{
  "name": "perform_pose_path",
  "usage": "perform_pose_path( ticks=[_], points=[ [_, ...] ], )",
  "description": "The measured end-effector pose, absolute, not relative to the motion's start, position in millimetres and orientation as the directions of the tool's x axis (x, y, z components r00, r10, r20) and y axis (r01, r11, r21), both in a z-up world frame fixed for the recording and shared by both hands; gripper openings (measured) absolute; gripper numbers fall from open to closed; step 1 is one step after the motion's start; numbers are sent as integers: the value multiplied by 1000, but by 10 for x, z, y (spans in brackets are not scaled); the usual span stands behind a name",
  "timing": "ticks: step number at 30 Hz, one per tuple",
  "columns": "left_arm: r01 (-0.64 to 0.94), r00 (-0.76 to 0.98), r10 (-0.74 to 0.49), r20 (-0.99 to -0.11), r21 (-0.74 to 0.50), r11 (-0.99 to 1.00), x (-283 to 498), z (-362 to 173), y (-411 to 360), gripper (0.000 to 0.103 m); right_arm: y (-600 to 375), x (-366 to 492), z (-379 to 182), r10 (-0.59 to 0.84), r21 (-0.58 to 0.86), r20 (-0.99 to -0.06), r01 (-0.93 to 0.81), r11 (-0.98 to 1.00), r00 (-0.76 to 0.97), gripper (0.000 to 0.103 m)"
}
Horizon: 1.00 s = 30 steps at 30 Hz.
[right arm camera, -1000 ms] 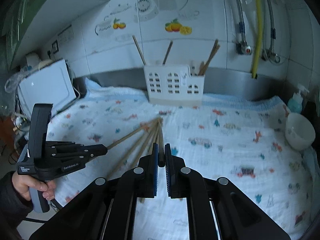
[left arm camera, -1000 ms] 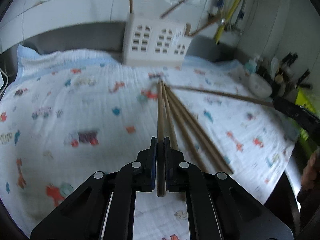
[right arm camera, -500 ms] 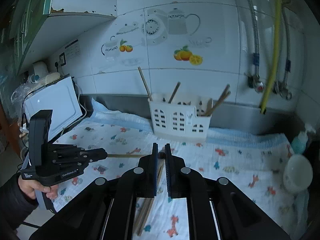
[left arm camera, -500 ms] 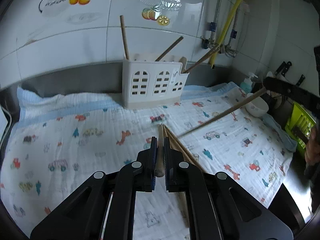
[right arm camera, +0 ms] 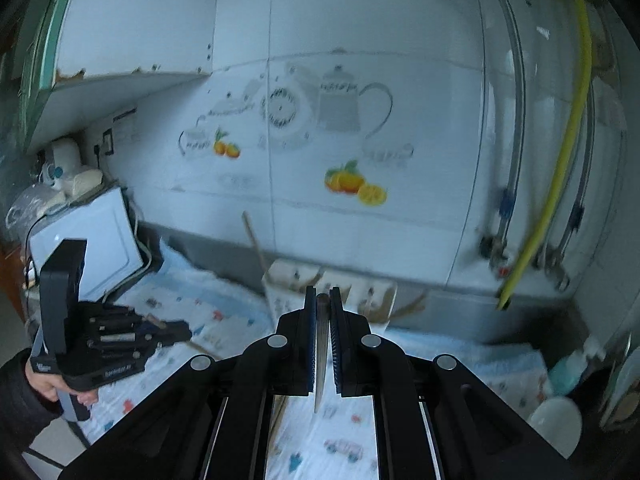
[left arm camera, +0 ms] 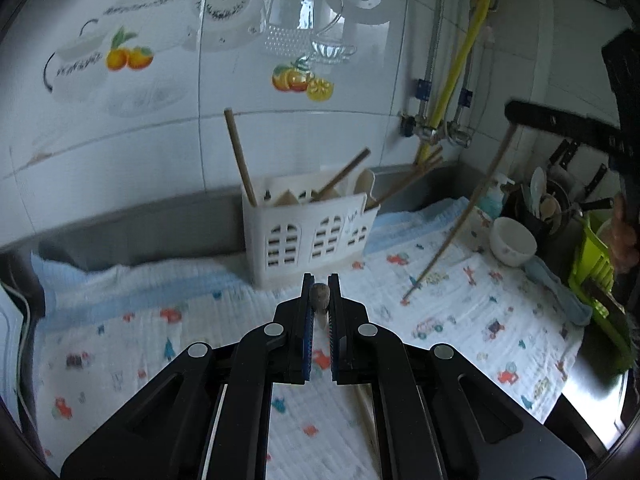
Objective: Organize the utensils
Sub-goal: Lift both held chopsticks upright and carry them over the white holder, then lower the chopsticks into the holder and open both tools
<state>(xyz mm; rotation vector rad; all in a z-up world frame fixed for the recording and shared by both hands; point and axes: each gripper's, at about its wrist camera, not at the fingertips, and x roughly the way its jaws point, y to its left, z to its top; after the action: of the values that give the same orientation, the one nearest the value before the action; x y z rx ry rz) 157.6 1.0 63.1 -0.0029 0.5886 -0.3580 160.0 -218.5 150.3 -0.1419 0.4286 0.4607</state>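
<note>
With each tool clamped on one chopstick, left tool and right tool are mid-carry, so next comes lowering tips into the white holder.

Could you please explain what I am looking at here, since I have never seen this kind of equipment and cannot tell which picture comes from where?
There is no robot here. A person holds a black two-finger gripper in each hand, and each gripper carries a fisheye camera looking along its fingers.

In the left wrist view, the left gripper is shut on a wooden chopstick, seen end-on. The right gripper shows at the upper right, holding another chopstick that slants down toward the printed cloth.

In the right wrist view, the same right-hand chopstick sits between the jaws, and the left gripper appears at the left.

Behind stands a white utensil holder with chopsticks already in it, and a white bowl to its right.
</note>
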Motion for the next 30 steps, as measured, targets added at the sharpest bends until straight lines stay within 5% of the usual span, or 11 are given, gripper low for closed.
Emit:
perform_pose_path(
  ticks=[19, 30],
  points=[
    [315, 917, -304, -259, -1, 949, 2119, 2045, -157, 5, -2117, 2484, 1825, 325, -50, -337, -361, 931, 884, 6],
    [231, 955, -230, -186, -14, 973, 2594, 1950, -199, 5, -2076, 2804, 1480, 343, -30, -378, -381, 924, 860, 6]
  ],
)
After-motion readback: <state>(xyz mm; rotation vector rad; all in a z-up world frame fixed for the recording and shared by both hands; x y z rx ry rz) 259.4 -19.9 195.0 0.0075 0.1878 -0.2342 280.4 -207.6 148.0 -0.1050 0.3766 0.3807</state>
